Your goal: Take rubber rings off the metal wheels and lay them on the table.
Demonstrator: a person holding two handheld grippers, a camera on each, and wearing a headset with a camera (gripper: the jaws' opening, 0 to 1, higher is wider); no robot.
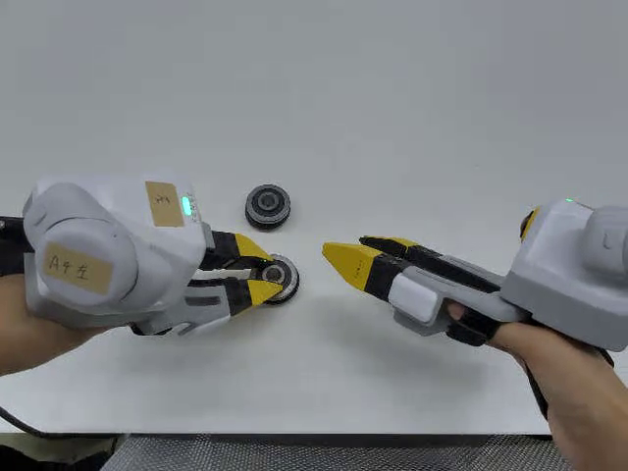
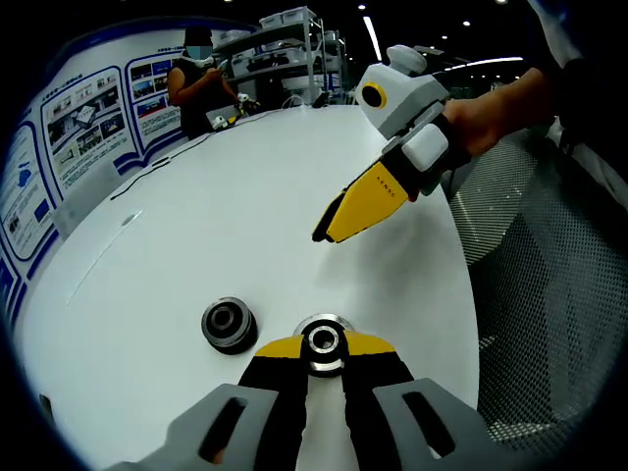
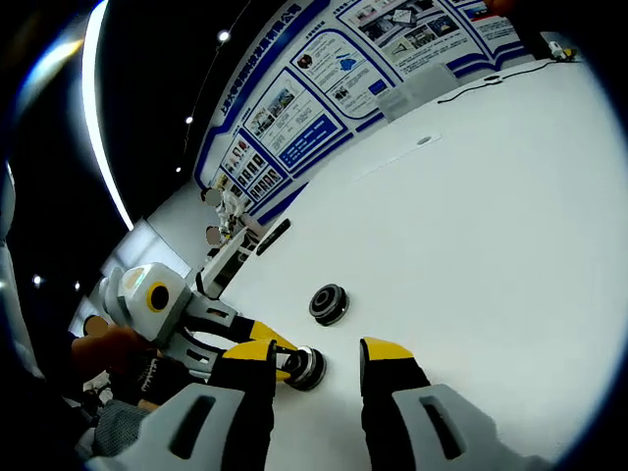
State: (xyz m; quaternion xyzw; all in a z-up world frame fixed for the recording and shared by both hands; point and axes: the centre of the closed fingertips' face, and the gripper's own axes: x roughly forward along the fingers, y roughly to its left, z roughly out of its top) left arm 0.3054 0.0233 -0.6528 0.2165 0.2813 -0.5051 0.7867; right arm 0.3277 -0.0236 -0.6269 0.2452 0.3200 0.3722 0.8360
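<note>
At the left of the head view, the left claw (image 1: 261, 278) lies low over the white desk (image 1: 412, 128), clenched on a small metal wheel (image 1: 282, 278). Its yellow tips press on either side of the wheel, and the wheel's dark outer ring shows just past them. The left gripper view shows this head-on (the clearest look at the grip). There the left claw (image 2: 324, 345) has a yellow tip tight against each side of the wheel (image 2: 324, 340), with the silvery hub facing the camera. A second wheel (image 1: 268, 205) lies flat on the desk just beyond the gripped one and apart from both claws, black rimmed with a lighter centre. It sits to the left of the claw tips in the left gripper view (image 2: 229, 325) and further out on the desk in the right gripper view (image 3: 328, 303). To the right, the right claw (image 1: 345, 249) points at the gripped wheel from close by without touching it. Its own view shows the right claw (image 3: 319, 347) released, jaws parted and nothing between them.
</note>
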